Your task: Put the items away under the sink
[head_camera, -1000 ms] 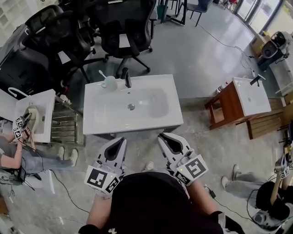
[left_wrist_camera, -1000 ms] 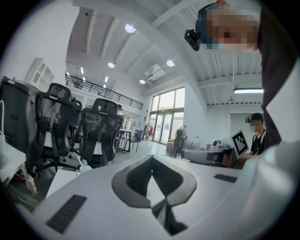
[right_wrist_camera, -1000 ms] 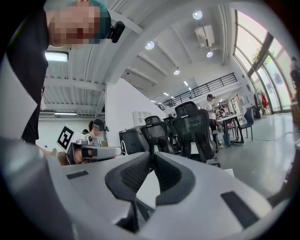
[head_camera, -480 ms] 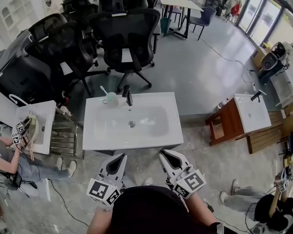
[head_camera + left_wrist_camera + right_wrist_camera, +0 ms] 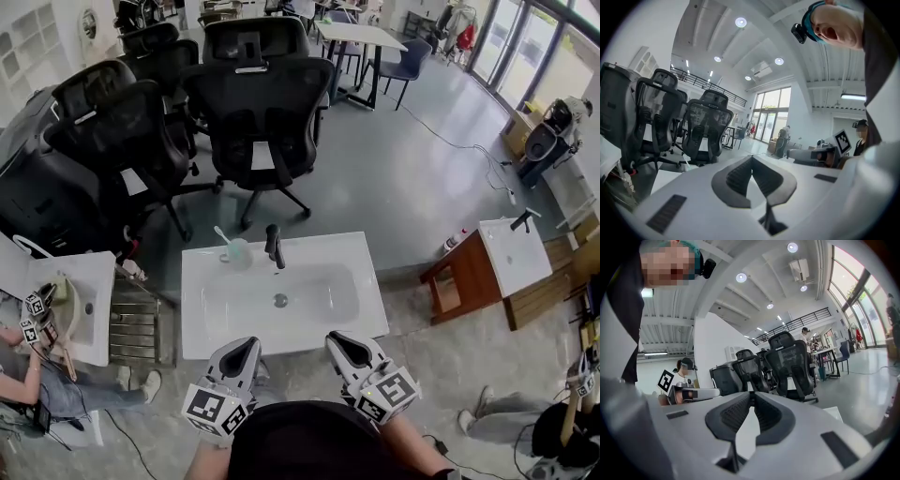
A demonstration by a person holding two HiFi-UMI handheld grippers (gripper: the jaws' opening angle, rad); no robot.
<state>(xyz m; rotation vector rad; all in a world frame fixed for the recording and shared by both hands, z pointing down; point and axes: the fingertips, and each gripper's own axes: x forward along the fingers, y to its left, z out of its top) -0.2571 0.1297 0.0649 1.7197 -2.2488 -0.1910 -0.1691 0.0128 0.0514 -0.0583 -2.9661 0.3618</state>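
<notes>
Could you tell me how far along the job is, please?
Done: nothing visibly; the cup stands at the back of the sink, beside the faucet. In hand: nothing; the left gripper and right gripper are shut and empty near the sink's front. Left: picking up the cup and stowing it below.

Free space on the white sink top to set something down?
Bare: the back strip right of the black faucet, and the right ledge of the white sink top beside the basin. Crowded: back left, pale green cup with toothbrush by the faucet.
</notes>
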